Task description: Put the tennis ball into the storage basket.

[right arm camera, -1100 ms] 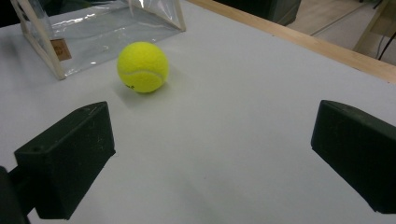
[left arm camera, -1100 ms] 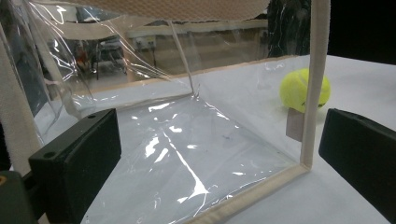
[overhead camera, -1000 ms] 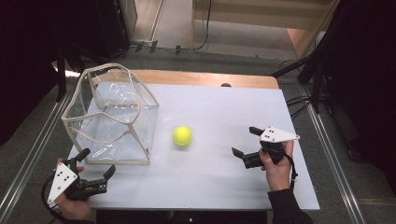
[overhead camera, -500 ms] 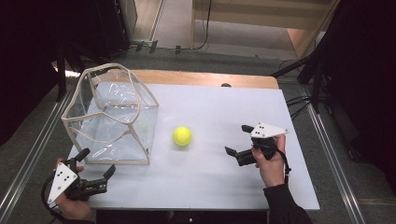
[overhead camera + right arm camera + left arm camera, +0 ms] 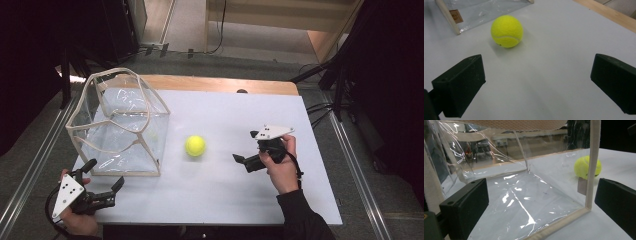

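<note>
So, yellow ball (image 5: 195, 145) sits mid-frame on the white table (image 5: 225, 195) in the high view, just right of the clear bag (image 5: 118, 125) w/ cream trim. Right gripper (image 5: 243, 156) is right of center, jaws wide apart, pointing at the ball w/ a gap between. Left gripper (image 5: 104, 181) is bottom left, jaws also apart, right by the bag's near edge, holding nothing.

We hold two black two-jaw tools. Our left claw (image 5: 102, 182) carries a grey three-cornered plate with small dark dots on top, and a black cable loops from it. Our right claw (image 5: 244, 155) wears the same plate and cable. Its blocky matte jaws show a small screw hole. A dark sleeve (image 5: 305, 217) covers our right forearm.
</note>
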A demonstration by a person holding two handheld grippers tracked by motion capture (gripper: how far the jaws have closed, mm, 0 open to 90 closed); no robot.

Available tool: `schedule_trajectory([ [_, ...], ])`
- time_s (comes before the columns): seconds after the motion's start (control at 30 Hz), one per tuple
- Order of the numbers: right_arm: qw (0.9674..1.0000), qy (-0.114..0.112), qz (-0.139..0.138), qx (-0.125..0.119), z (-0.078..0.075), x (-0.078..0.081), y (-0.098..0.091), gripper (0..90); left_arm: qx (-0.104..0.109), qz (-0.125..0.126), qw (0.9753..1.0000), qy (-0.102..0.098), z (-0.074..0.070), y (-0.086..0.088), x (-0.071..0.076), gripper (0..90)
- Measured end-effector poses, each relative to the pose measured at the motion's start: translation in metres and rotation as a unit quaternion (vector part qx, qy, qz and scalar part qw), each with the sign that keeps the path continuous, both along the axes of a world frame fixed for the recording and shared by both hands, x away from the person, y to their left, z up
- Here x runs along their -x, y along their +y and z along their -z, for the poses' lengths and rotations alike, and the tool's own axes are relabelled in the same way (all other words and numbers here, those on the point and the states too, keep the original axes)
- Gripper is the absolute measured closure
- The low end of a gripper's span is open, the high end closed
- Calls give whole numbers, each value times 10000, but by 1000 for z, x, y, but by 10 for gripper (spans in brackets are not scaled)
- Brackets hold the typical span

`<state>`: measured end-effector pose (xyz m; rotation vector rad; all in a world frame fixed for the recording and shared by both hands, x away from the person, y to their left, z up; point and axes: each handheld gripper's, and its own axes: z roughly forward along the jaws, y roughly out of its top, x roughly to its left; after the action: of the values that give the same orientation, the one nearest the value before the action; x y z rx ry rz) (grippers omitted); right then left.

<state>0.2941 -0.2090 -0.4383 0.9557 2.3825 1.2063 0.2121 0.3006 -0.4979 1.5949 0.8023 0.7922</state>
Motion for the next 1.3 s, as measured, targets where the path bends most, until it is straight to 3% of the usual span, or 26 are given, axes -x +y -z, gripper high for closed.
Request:
schedule_trajectory([
  [0.63,9993,154,-159,311,-6,-18,24,0,-15,-8,10000,19,0,0,0,0],
  [1.3,9977,254,-329,536,-22,-40,44,0,-1,19,10000,4,0,0,0,0],
])
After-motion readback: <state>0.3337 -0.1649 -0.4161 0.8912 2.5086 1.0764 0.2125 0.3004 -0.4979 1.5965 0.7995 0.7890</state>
